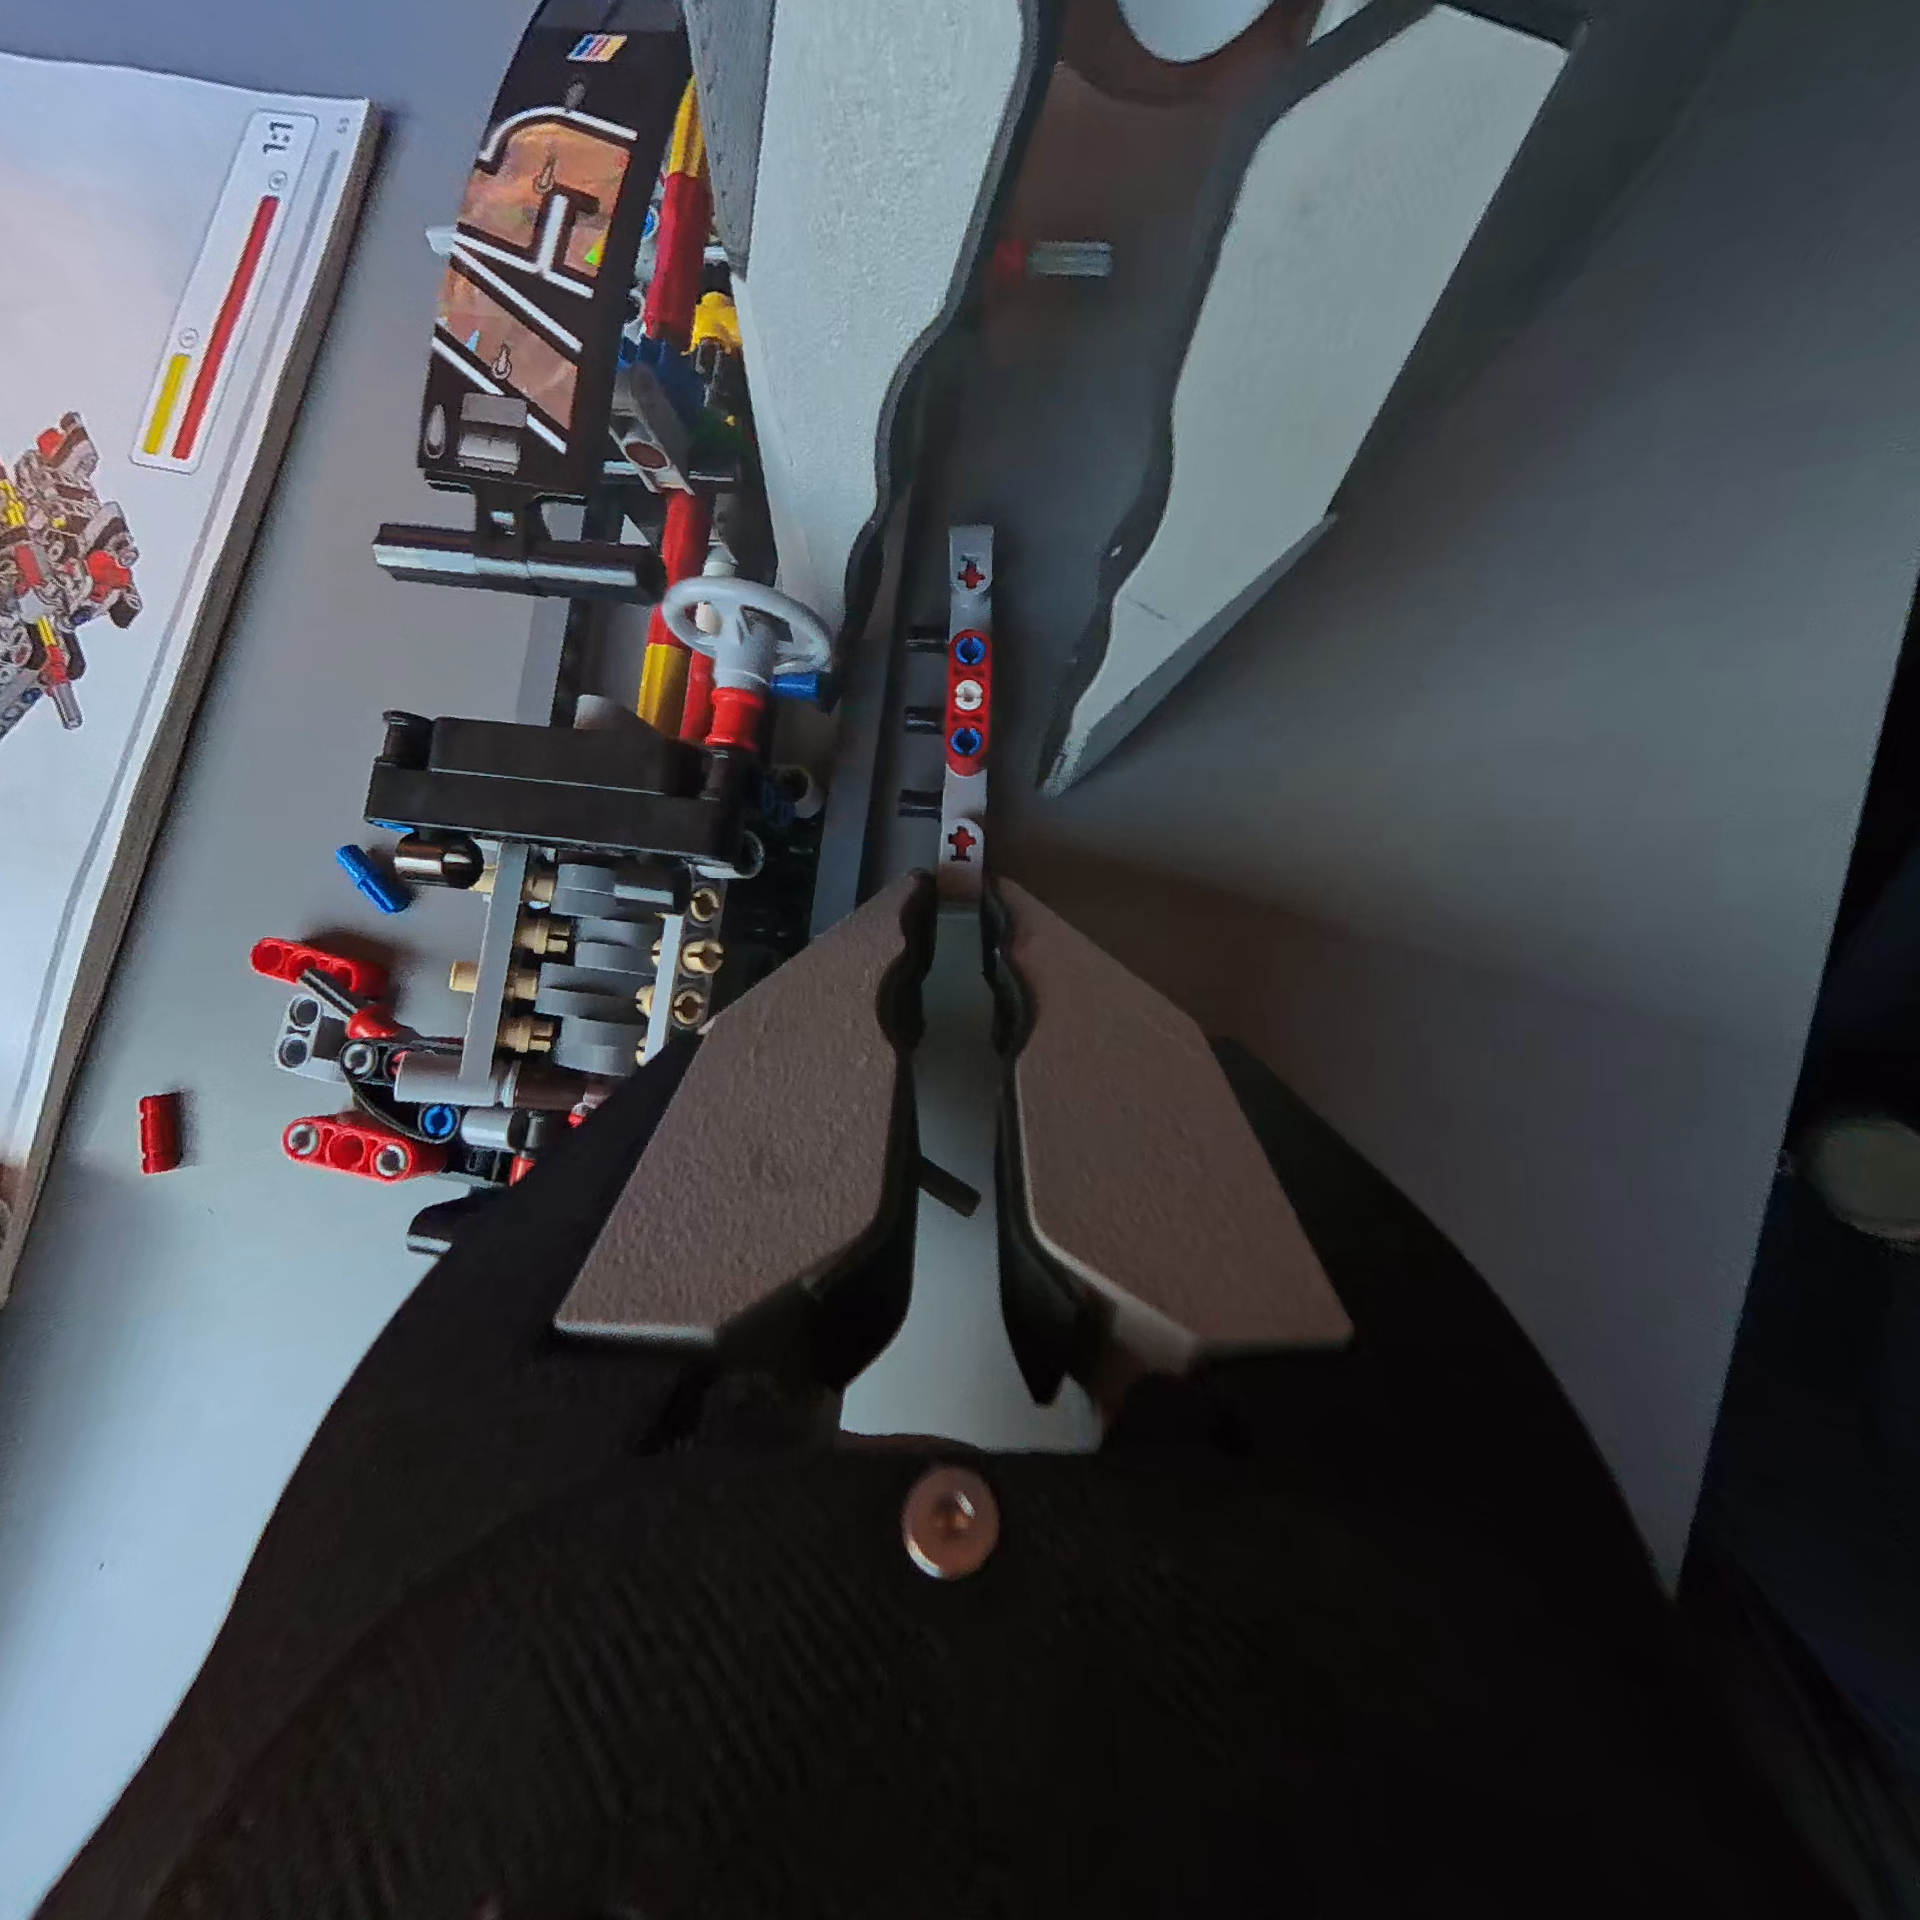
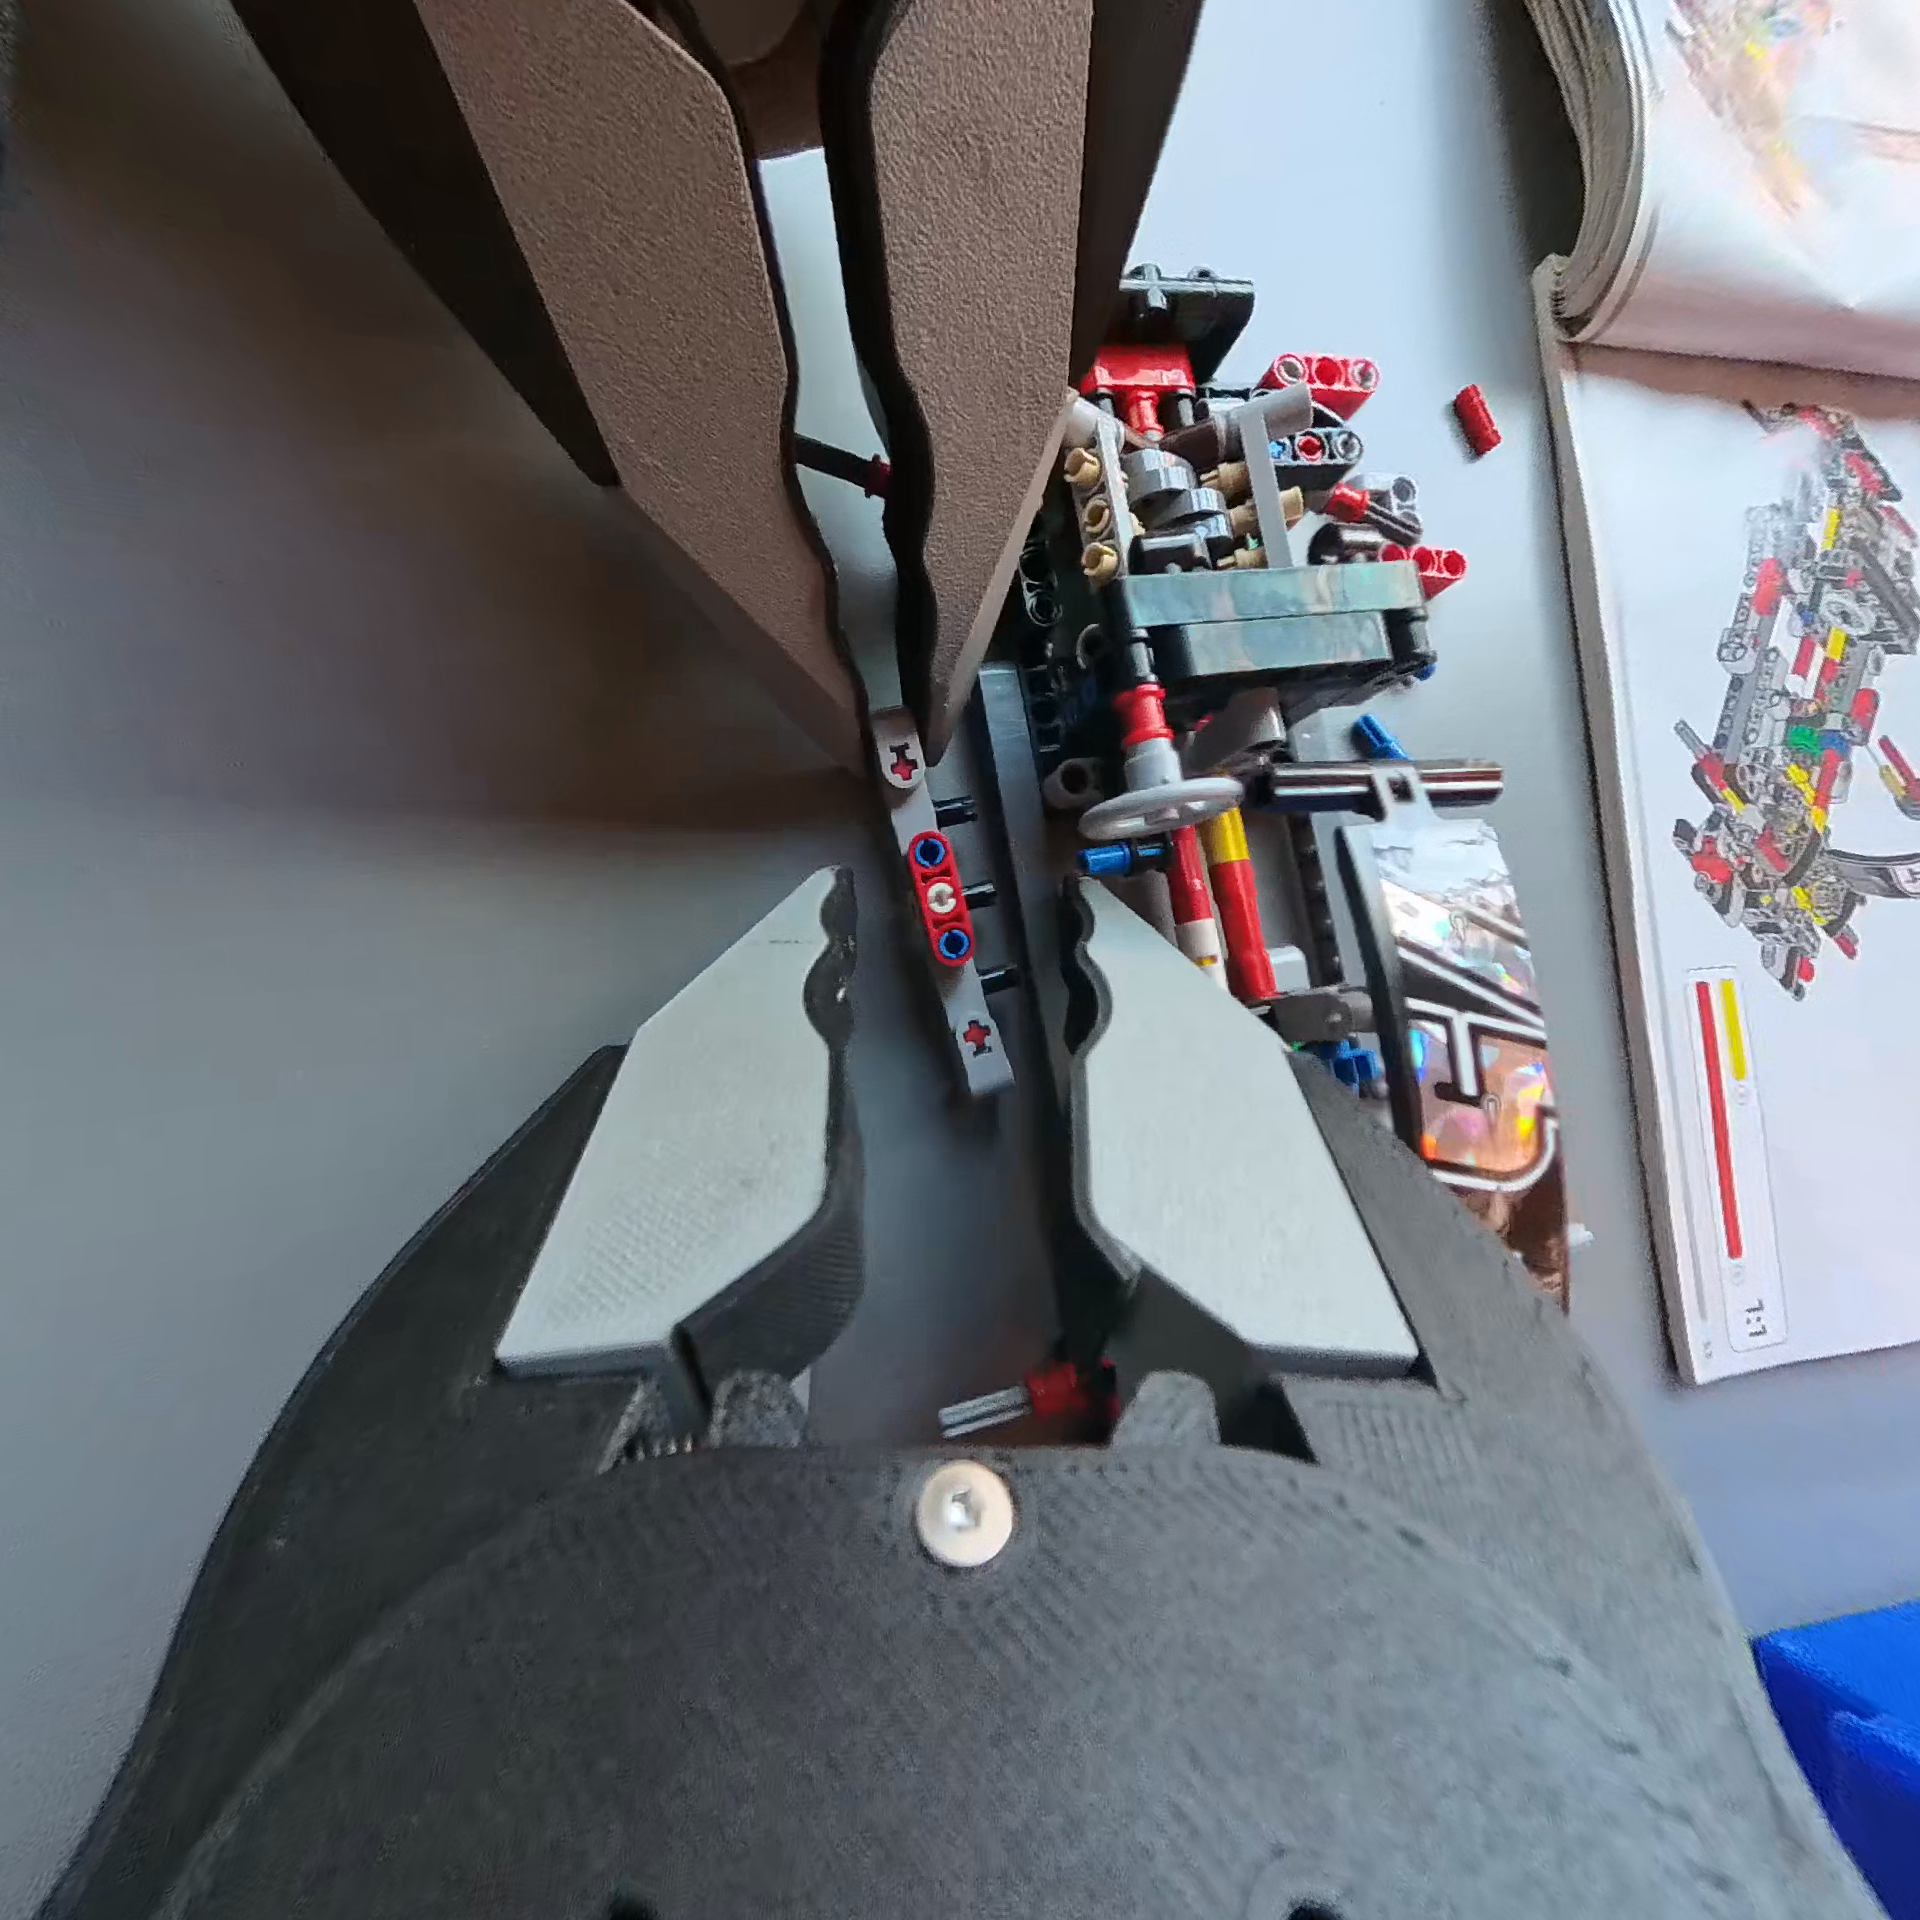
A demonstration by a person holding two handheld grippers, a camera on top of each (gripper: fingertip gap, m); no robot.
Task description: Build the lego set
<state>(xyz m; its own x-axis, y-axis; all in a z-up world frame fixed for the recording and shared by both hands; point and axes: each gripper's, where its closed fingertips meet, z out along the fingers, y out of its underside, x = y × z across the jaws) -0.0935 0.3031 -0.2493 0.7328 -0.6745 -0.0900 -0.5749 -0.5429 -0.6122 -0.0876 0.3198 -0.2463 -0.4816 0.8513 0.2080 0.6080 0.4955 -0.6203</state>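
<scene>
Pinching one end of a long grey beam (image 1: 968, 717), the left gripper (image 1: 961, 894) has its brown fingers (image 1: 790, 1101) nearly closed, the wavy pads pressed on the beam's near end at mid-frame of the left wrist view. In the right wrist view the same gripper comes down from the top of the frame and its fingertips meet on the beam's upper end, so the grasp reads as firm from both sides.

The right gripper (image 2: 961, 935) has its grey fingers (image 2: 717, 1122) spread well apart and holds nothing. The beam's lower half lies between them, with clear space to each pad.

A short red link (image 1: 968, 701) with two blue pins sits on the beam's middle, and a red cross-shaped axle end shows near each tip. The beam lies just beside the long dark side rail of a partly built brick vehicle (image 1: 582, 790), with black pegs bridging the narrow space between them; holding it by one end seems to keep it lined up along that rail.

Its long axis runs almost straight up the left wrist view, away from the camera. In the right wrist view it slants from upper left to lower right.

An open instruction booklet (image 1: 156, 436) lies at the left edge, and loose red pieces (image 1: 161, 1132) rest on the grey surface (image 1: 187, 1455) nearby.
</scene>
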